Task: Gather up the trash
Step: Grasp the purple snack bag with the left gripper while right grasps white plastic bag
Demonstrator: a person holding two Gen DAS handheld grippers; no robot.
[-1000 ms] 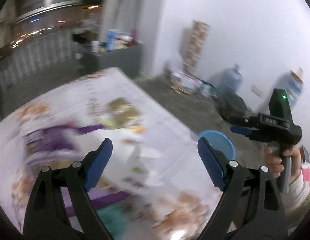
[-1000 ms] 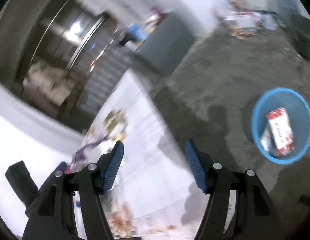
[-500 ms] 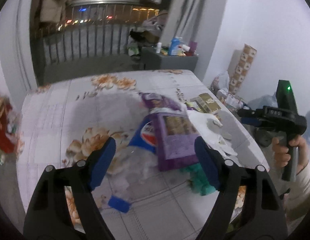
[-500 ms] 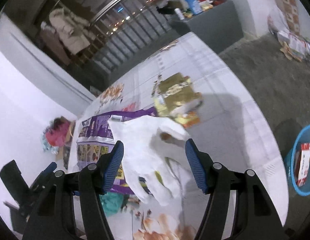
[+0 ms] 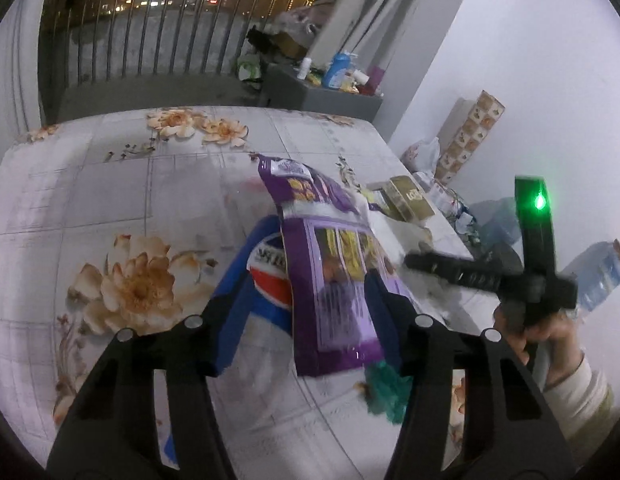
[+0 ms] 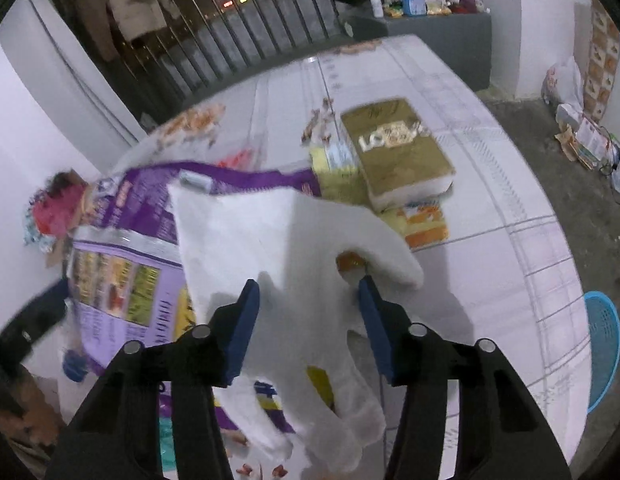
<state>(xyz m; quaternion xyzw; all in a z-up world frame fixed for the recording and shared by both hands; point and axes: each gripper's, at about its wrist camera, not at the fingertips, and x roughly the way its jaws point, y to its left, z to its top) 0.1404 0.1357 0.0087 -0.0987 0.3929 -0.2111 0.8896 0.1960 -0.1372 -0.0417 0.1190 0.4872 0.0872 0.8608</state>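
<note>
Pick-up step: both grippers are hanging wide open, holding nothing, the left gripper [image 5: 306,312] straddling the purple bag [image 5: 329,280], the right gripper [image 6: 306,324] straddling the white wrapper [image 6: 278,248]; next, closing should grip each.

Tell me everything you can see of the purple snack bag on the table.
The purple snack bag is a large, glossy, crinkled plastic pouch with a white band, pale lilac panel, small food pictures and printed text. It lies flat on the flowered table, partly over a blue Pepsi bag. A white plastic bag overlaps its edge, and something teal sticks out by its near end. The open left gripper straddles it; contact is unclear.
</note>
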